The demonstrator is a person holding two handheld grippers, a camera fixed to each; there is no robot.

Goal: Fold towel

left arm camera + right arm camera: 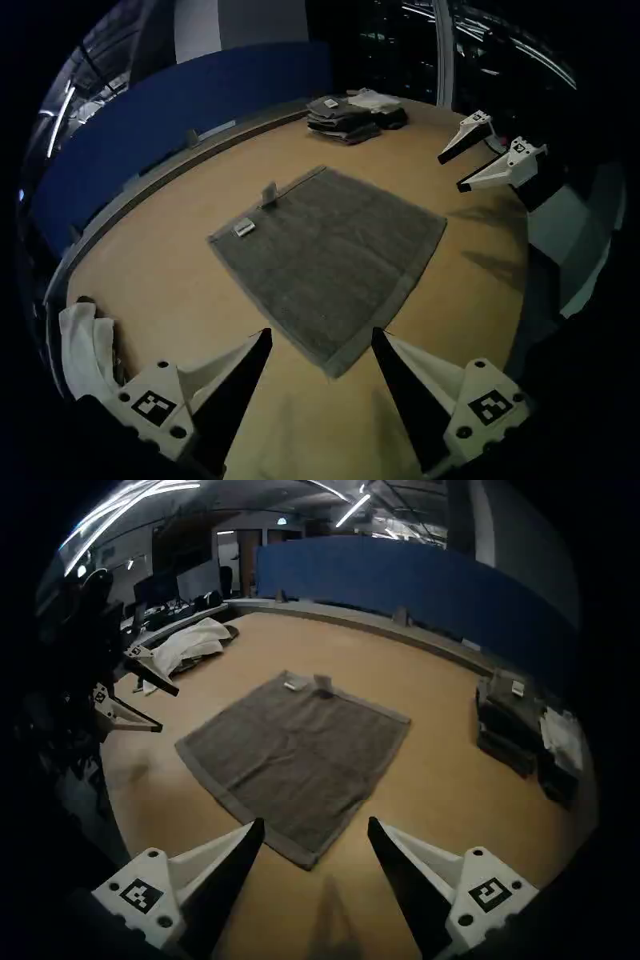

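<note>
Grey towel [328, 256] flat in the middle of the desk [160, 264], both grippers spread open.
The left gripper [321, 331] points at one towel corner; the right gripper [314, 820] points at the neighbouring corner.

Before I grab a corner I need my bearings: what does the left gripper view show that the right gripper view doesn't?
Left gripper view: the right tongs from outside, open, at upper right. Right gripper view: the left tongs open at the left, with office desks behind. Shared: the grey towel flat on the table, the folded stack, the white cloth, the blue partition.
</note>
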